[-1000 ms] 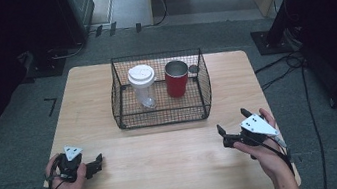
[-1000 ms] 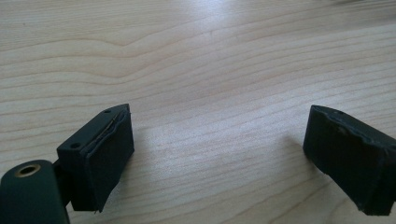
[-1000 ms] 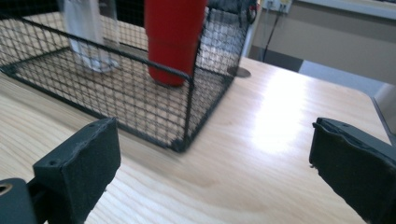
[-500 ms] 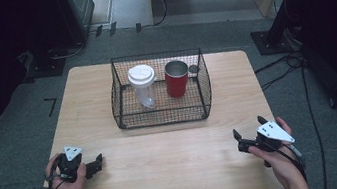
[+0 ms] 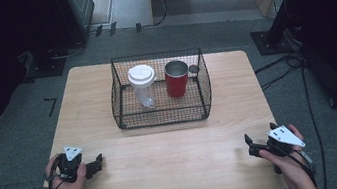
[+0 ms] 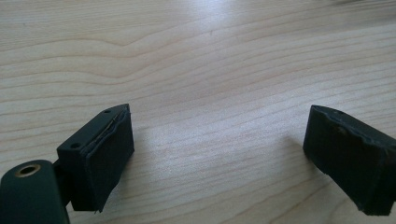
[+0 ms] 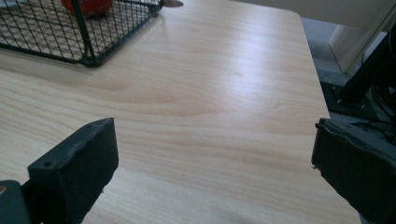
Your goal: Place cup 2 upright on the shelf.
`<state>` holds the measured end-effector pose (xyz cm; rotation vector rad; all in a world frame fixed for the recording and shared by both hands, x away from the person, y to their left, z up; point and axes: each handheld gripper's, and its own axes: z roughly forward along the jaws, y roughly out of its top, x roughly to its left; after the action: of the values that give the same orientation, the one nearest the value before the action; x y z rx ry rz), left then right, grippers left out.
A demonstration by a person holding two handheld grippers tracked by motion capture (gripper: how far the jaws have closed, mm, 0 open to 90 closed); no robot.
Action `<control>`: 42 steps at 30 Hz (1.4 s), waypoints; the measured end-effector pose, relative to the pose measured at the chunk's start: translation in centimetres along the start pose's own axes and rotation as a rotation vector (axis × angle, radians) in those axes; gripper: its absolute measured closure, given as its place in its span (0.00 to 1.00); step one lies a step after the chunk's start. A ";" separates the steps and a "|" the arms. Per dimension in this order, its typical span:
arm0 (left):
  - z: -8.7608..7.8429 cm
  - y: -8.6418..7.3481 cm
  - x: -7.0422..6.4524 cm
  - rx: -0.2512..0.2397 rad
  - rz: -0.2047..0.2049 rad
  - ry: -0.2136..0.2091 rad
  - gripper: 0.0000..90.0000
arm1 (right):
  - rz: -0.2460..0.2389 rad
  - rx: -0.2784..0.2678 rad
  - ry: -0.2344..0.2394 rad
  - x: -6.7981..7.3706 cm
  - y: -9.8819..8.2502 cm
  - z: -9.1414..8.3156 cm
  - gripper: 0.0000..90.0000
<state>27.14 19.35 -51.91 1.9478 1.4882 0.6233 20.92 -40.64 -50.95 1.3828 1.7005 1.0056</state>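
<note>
A black wire basket [image 5: 122, 101] stands in the middle of the wooden table [image 5: 230, 115]. Inside it are a clear cup with a white lid [image 5: 142, 84] and a red cup [image 5: 176, 78], both upright. My left gripper [image 5: 95, 166] rests near the front left corner, open, with bare wood between its jaws [image 6: 219, 135]. My right gripper [image 5: 259, 132] is low at the front right, well short of the basket. It is open and its jaws have just been opening wider, with nothing between them [image 7: 215, 140]. The basket's corner [image 7: 84, 28] and the red cup [image 7: 86, 5] lie far ahead to its left.
Bare wood lies between the basket and the table's front edge. The table's right edge [image 7: 313, 79] is close to my right gripper. Dark stands and cables [image 5: 298, 60] sit on the floor to the right.
My right hand has moved right and toward the table's front edge, sinking a little. The left hand has stayed put.
</note>
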 end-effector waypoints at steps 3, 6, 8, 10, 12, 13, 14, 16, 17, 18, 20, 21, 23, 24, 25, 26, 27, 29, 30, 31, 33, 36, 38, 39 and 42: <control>0.0 0.0 0.0 0.000 0.000 0.000 0.11 | 0.012 0.018 -0.007 -0.4 -0.4 -0.1 0.00; 0.0 0.0 0.0 0.000 0.000 0.000 0.10 | 0.030 0.028 -0.015 -0.7 -0.8 -0.2 0.00; 0.0 0.0 0.0 0.001 0.001 0.000 0.11 | 0.035 0.042 -0.022 -0.9 -1.2 -0.3 0.00; 0.0 0.0 0.0 0.001 0.000 0.000 0.11 | 0.032 0.059 -0.028 -1.1 -1.5 -0.3 0.00; 0.0 0.0 0.0 0.001 0.001 0.000 0.10 | 0.036 0.077 -0.013 -1.3 -1.7 -0.5 0.00; 0.0 0.0 0.0 0.001 0.000 0.000 0.11 | 0.034 0.080 -0.008 -1.4 -1.7 -0.6 0.00; 0.0 0.0 0.0 0.000 0.000 0.000 0.10 | 0.031 0.087 -0.005 -1.4 -1.7 -0.6 0.00; 0.0 0.0 0.0 0.000 0.000 0.000 0.10 | 0.027 0.116 -0.009 -1.5 -1.7 -0.5 0.00; 0.0 0.0 0.0 0.000 0.001 0.000 0.11 | 0.026 0.130 -0.012 -1.5 -1.7 -0.4 0.00; 0.0 0.0 0.0 0.000 0.000 0.000 0.10 | 0.022 0.140 -0.014 -1.4 -1.7 -0.4 0.00; 0.0 0.0 0.0 0.000 0.000 0.000 0.11 | 0.007 0.165 -0.009 -1.3 -1.7 -0.2 0.00; 0.0 0.0 0.0 0.000 0.000 0.000 0.10 | 0.000 0.186 -0.004 -1.2 -1.7 -0.1 0.00; 0.0 0.0 0.0 0.000 0.000 0.000 0.10 | -0.016 0.219 0.000 -1.0 -1.7 0.2 0.00; 0.0 0.0 0.0 0.000 0.000 0.000 0.10 | -0.024 0.234 -0.002 -0.9 -1.7 0.3 0.00; 0.0 0.0 0.0 0.000 0.000 0.000 0.10 | -0.028 0.247 -0.006 -0.8 -1.7 0.4 0.00; 0.0 0.0 0.0 0.000 0.000 0.000 0.10 | -0.032 0.261 -0.010 -0.7 -1.7 0.5 0.00; 0.0 0.0 0.0 0.000 0.000 0.000 0.10 | -0.037 0.269 -0.013 -0.6 -1.7 0.5 0.00; 0.0 0.0 0.0 0.000 0.000 0.000 0.10 | -0.054 0.264 -0.003 -0.4 -1.7 0.5 0.00; 0.0 0.0 0.0 0.000 0.001 0.000 0.10 | -0.062 0.261 0.001 -0.4 -1.7 0.5 0.00; 0.0 0.0 0.0 0.000 0.001 0.000 0.10 | -0.064 0.262 0.006 -0.3 -1.7 0.5 0.00; 0.0 0.0 0.0 0.001 0.001 0.001 0.10 | -0.038 0.275 0.027 -0.3 -1.8 0.4 0.00; 0.0 0.0 0.0 0.000 0.001 0.000 0.11 | 0.049 0.317 0.068 -0.6 -1.8 0.6 0.00; 0.0 0.0 0.0 0.000 0.002 -0.001 0.11 | 0.049 0.316 0.064 -0.6 -1.8 0.6 0.00; 0.0 0.0 0.0 0.000 0.002 -0.001 0.11 | 0.050 0.316 0.063 -0.5 -1.8 0.6 0.00; 0.0 0.0 0.0 -0.001 0.002 -0.001 0.11 | 0.052 0.316 0.061 -0.5 -1.8 0.6 0.00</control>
<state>27.13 19.32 -51.92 1.9486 1.4852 0.6235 20.77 -41.26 -52.80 1.6164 1.9406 0.8385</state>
